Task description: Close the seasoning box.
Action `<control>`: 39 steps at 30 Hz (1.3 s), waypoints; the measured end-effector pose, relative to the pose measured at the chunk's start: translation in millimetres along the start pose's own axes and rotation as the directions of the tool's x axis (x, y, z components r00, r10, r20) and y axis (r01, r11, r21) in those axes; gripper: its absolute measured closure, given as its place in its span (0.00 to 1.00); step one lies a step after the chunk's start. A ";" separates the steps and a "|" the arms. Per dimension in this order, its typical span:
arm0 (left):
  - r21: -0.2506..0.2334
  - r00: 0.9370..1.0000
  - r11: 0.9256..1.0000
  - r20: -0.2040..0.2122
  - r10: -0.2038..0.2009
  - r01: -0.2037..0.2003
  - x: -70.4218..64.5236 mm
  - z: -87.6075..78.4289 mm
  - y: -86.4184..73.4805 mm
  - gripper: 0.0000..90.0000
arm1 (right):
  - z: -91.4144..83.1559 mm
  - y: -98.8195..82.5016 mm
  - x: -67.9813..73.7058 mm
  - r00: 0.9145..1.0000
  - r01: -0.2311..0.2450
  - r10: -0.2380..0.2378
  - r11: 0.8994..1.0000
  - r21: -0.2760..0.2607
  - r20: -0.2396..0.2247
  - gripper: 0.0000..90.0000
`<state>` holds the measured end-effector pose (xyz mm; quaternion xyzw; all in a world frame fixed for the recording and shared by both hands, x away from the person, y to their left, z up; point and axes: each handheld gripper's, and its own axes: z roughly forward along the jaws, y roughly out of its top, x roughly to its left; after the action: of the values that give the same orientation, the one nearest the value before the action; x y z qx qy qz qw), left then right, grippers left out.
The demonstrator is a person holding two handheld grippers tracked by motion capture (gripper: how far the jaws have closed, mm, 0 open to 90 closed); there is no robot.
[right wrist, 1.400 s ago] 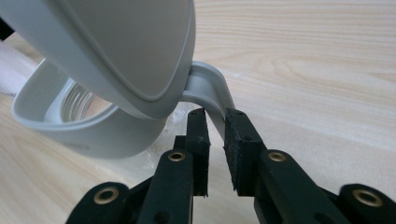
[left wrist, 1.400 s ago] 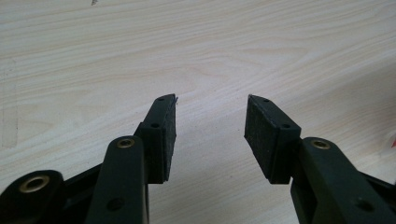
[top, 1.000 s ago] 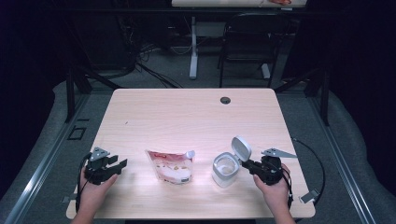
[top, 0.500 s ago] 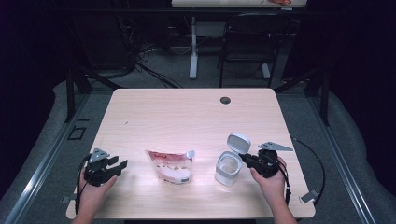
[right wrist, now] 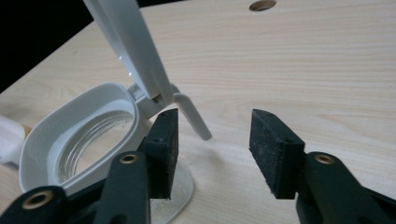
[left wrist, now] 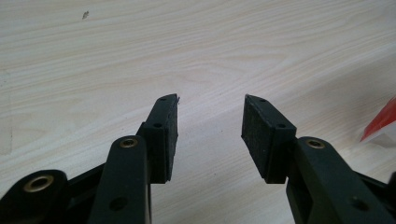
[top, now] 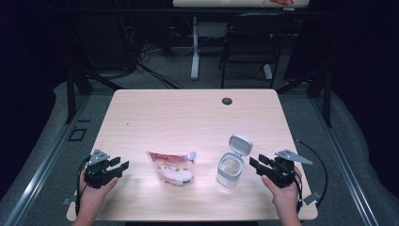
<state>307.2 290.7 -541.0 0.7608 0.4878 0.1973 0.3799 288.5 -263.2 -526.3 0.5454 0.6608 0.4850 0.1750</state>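
On the pale wooden table (top: 188,117), which is the largest thing, all items are placed near the person's edge, prob. so that both hands can reach them w/o stretching. A round cable hole (top: 227,101) is seen at the far side, well apart from the work.

Next in size, the snack pouch (top: 172,167) is laid flat between the two grippers, left of centre, with its red top edge turned away from the person. It is not touched by anything. A red corner of it (left wrist: 384,120) is seen at the right edge of the left gripper view.

Just right of the pouch, the glass jar (top: 229,170) is stood upright, and its white hinged lid (top: 240,143) is raised behind the mouth. The jar appears empty, so it is judged that the lid is left up to receive the pouch contents. In the right gripper view the lid latch (right wrist: 192,115) is seen hanging down by the hinge.

The left gripper (top: 118,165) is rested at the table's left side, jaws about half apart, nothing between them; it is kept waiting, approx. aimed at the pouch.

The right gripper (top: 256,165) is held just beside the jar, not touching it. Its jaws have just been opening and are now spread wide, with nothing gripped between the pads (right wrist: 164,149).
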 end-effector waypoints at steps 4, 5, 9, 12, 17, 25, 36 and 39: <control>-0.010 1.000 1.000 -0.003 0.018 -0.018 -1.6 0.3 0.9 0.62 | -3.6 -0.1 -1.7 1.000 -0.022 0.022 1.000 -0.014 -0.010 0.52; -0.015 1.000 1.000 -0.004 0.015 -0.015 -2.6 0.1 1.3 0.62 | -3.6 -0.1 -1.7 1.000 -0.022 0.022 1.000 -0.014 -0.010 0.52; -0.027 1.000 1.000 0.016 0.014 -0.013 -6.2 -2.5 3.3 0.60 | -6.7 -0.1 0.1 0.999 -0.038 0.038 0.999 -0.031 -0.027 0.51; -0.030 0.999 0.999 0.031 0.013 -0.012 -8.6 -7.0 5.7 0.60 | -11.5 2.0 2.5 0.996 -0.071 0.069 0.996 -0.053 -0.053 0.55; -0.039 0.998 0.999 0.063 -0.003 0.006 -12.9 -17.6 10.5 0.61 | -18.0 8.9 10.6 0.998 -0.013 0.010 0.998 -0.055 -0.060 0.63; -0.002 0.989 1.000 0.148 0.023 -0.023 -18.5 -27.5 31.1 0.57 | -27.4 34.4 27.7 0.990 0.084 -0.091 0.994 -0.064 -0.108 0.55; -0.062 0.976 0.993 0.188 0.111 -0.101 -38.7 -53.4 80.4 0.61 | -50.4 101.5 55.5 0.922 0.354 -0.358 0.934 -0.054 -0.150 0.66; -0.080 0.967 0.990 0.218 0.135 -0.120 -43.2 -59.4 95.9 0.63 | -52.8 111.4 62.0 0.902 0.401 -0.403 0.915 -0.047 -0.157 0.68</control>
<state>304.9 252.5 -426.5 0.7950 0.3853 0.1509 0.4435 288.4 -239.0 -390.4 0.3548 0.7678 0.4858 0.2203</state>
